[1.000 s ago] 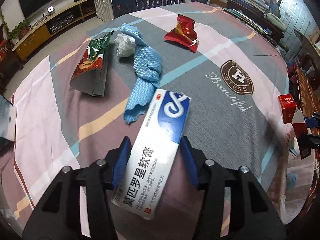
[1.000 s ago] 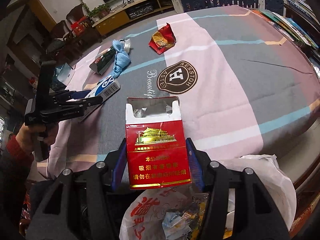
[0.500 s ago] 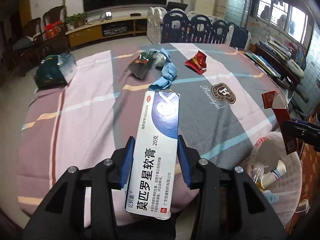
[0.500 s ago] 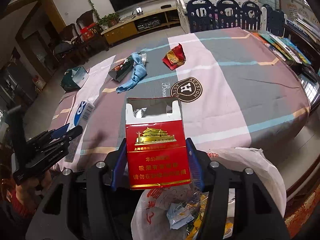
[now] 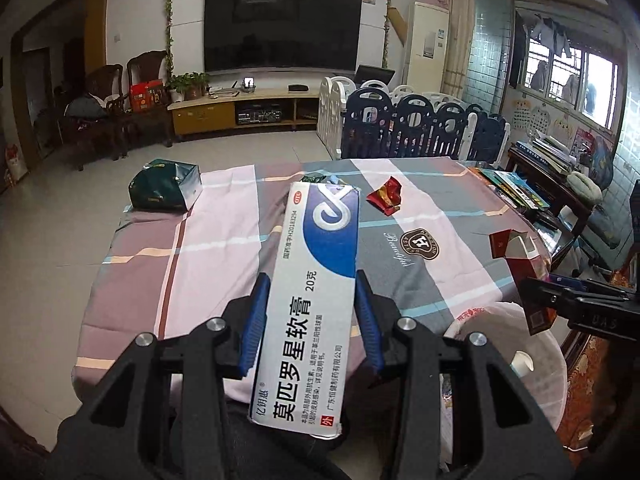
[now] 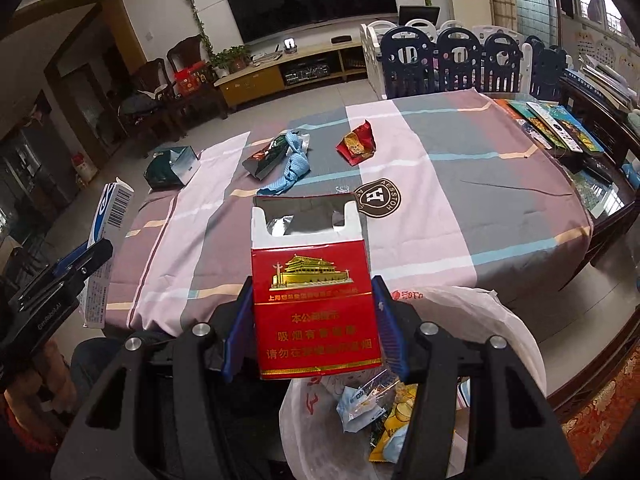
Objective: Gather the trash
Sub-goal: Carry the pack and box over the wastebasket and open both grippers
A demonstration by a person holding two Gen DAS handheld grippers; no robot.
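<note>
Sitting between jaws: ointment box (image 5: 316, 300) (gripped).

Quick count from my feeds: two grippers, the left gripper (image 5: 310, 320) and the right gripper (image 6: 314, 320). One ointment box (image 5: 316, 280), one red cigarette pack (image 6: 316, 308). On the counter (image 6: 440, 208) I had one red wrapper (image 6: 357, 144), one green snack bag (image 6: 266, 160), one blue cloth (image 6: 294, 168) and one dark green bag (image 6: 170, 166). One white trash bag (image 6: 480, 320) too.

Both grippers: black angular frames, silver screw heads, blue ribbed pads. Left gripper (image 5: 310, 320), right gripper (image 6: 314, 328). Red sleeve (image 6: 24, 436) at person's left wrist.
</note>
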